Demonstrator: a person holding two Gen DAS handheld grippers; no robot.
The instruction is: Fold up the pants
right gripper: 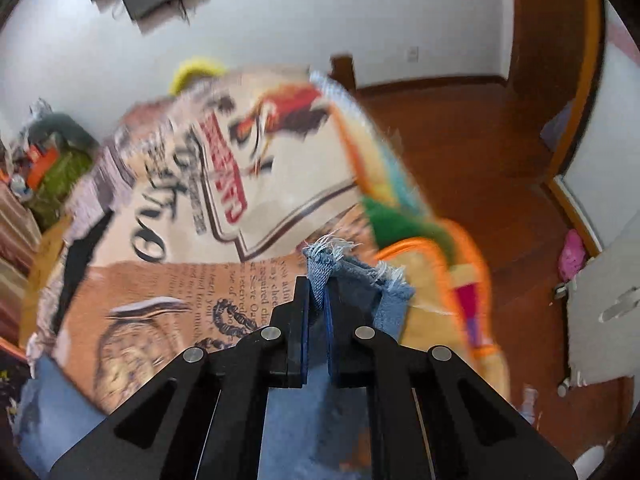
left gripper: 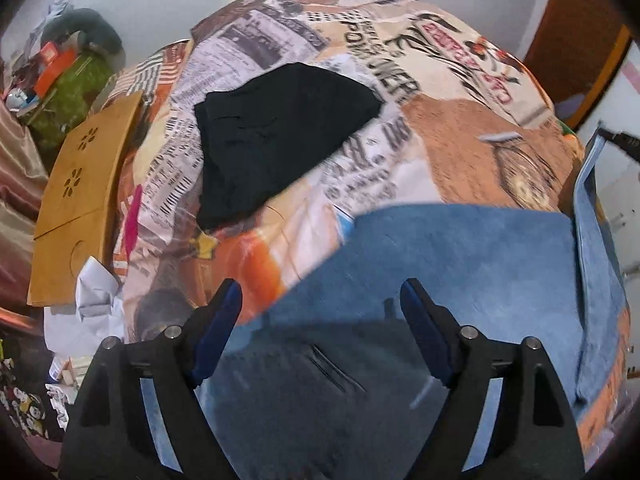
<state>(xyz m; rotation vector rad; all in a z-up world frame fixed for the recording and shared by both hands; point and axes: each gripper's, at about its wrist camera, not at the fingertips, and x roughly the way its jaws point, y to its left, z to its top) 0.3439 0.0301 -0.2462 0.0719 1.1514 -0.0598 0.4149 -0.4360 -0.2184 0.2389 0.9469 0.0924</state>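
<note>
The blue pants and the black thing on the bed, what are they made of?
The blue pants look like denim: faded matte weave with white frayed threads at the hem pinched in the right claw. The black thing looks like soft, dull folded cloth, but the exact fabric is unclear.

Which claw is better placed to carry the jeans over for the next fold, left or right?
Right, probably. The right claw is already shut on the frayed hem of the jeans, lifted off the bedspread. The left claw hangs open above the denim, holding nothing.
</note>
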